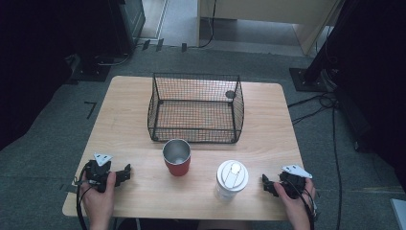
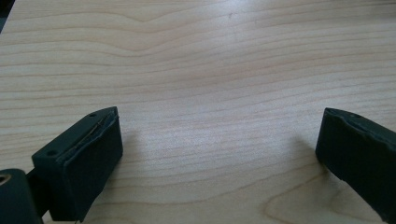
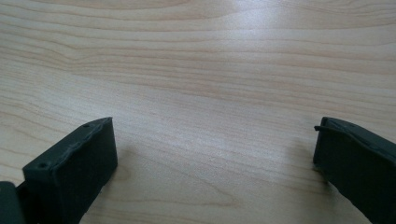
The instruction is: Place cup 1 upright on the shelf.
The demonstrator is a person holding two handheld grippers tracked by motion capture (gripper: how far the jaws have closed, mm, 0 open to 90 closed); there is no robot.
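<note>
Left gripper (image 1: 125,173) resting at desk (image 1: 129,100) near-left corner, fingers (image 2: 84,158) spread wide, nothing between. Red cup (image 1: 176,157) upright left of centre, just before wire basket (image 1: 195,108). White lidded cup (image 1: 231,179) beside it, probably clear-walled. Right gripper (image 1: 265,184) at near-right corner, near lidded cup, fingers (image 3: 74,168) wide apart, empty.

A red metal cup with a shiny steel inside (image 1: 176,157) stands upright and open-mouthed on the light wooden bench (image 1: 134,96), just in front of the black wire mesh basket (image 1: 195,107) and apart from it. To its right, nearer the bench's front edge, a clear plastic tumbler with a white round lid (image 1: 231,179) stands upright with the lid closed. The two stand near each other without touching.
</note>
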